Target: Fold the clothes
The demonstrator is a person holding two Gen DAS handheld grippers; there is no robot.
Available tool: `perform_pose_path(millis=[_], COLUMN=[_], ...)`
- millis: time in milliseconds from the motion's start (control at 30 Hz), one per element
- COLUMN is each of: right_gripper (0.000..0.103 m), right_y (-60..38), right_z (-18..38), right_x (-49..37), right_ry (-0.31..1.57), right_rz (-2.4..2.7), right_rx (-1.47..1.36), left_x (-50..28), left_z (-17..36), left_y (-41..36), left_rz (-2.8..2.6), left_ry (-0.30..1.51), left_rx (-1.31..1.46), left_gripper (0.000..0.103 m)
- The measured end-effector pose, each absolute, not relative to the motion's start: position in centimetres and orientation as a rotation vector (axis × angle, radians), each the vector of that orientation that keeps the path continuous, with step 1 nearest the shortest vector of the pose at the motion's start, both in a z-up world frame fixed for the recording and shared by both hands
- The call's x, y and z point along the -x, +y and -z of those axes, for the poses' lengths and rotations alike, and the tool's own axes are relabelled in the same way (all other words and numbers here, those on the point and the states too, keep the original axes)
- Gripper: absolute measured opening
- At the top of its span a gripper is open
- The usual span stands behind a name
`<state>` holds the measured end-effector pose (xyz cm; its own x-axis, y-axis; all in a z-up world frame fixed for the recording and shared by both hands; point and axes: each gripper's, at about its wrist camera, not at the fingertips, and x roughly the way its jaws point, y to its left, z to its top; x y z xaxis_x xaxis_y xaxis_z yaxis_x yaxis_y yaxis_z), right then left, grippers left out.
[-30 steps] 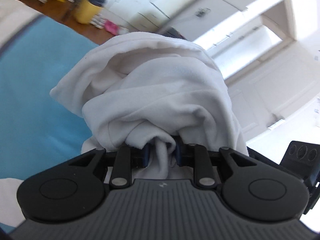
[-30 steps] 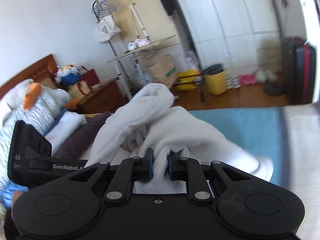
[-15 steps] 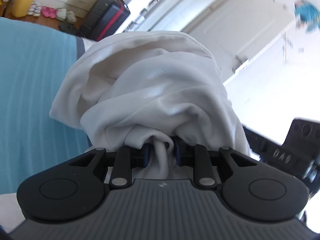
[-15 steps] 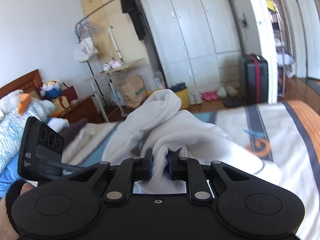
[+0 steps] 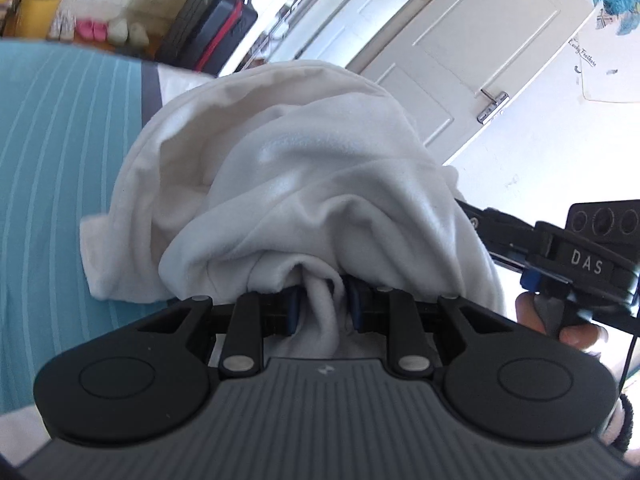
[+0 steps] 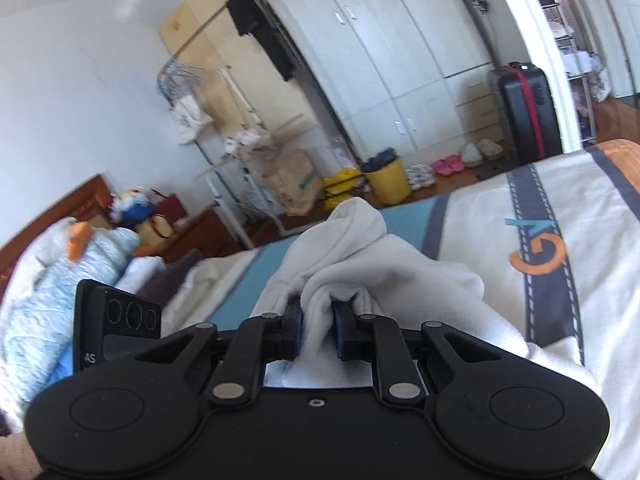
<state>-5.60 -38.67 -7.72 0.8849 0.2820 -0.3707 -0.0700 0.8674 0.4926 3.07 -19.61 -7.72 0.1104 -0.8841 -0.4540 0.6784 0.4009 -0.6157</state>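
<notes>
The jaws of both grippers are clamped on bunches of a white fleece garment [image 5: 304,184]. The left gripper [image 5: 323,310] pinches a fold between its blue pads, cloth mounding up beyond them over the bed [image 5: 60,152] with its teal striped cover. The right gripper [image 6: 317,330] grips another bunch, the rest draping to the right onto the cream bedspread. In the left view, the right hand [image 5: 560,320] shows at far right.

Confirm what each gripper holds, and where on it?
Both are shut on the white garment: left gripper and right gripper each pinch a bunched fold. Which part of the garment cannot be told.
</notes>
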Motion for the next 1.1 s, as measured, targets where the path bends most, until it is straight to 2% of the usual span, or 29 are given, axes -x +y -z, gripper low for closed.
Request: perform_pose_path(millis=[167,300,367,400,433,467,533,667,800,967,1100], right_gripper=[0.019,0.019,0.020,0.021,0.028,0.033,0.038,0.041,0.042,0.047,0.049], right_y=[-40.9,-41.4,-42.3,-43.1,-44.2,-45.6,-49.6,-56.1,-56.4,-56.8,-56.6], right_z=[3.5,-1.1,-1.8,-1.6,-0.7,0.7,5.3,13.5,13.7,14.0,14.7], right_x=[6.2,8.1,8.5,8.6,8.7,8.7,8.7,9.9,9.5,8.9,7.9], right_ry=[0.337,0.202,0.182,0.183,0.196,0.226,0.341,0.553,0.554,0.556,0.584], right_rz=[-0.248,-0.234,-0.165,-0.117,-0.053,0.019,0.187,0.353,0.324,0.288,0.264], right_rx=[-0.450,-0.279,-0.194,-0.164,-0.147,-0.157,-0.272,-0.539,-0.586,-0.646,-0.654], left_x=[-3.5,-4.2,-4.4,-4.7,-5.2,-5.8,-6.3,-6.5,-7.0,-8.0,-8.4], left_z=[2.6,-1.4,-2.4,-2.3,-1.6,-0.4,2.6,9.0,11.3,10.8,11.3], left_y=[-21.3,-24.2,-25.8,-26.7,-27.7,-28.5,-29.3,-29.9,-31.6,-36.8,-40.7], left_rz=[1.192,1.231,1.208,1.171,1.109,1.030,0.920,0.768,0.796,0.859,0.852], left_ry=[0.729,0.572,0.537,0.552,0.592,0.643,0.727,0.859,0.847,0.809,0.838], left_rx=[0.273,0.206,0.153,0.124,0.094,0.067,0.015,-0.078,-0.074,-0.063,-0.078], left_gripper=[0.021,0.021,0.026,0.027,0.037,0.054,0.064,0.063,0.064,0.065,0.073])
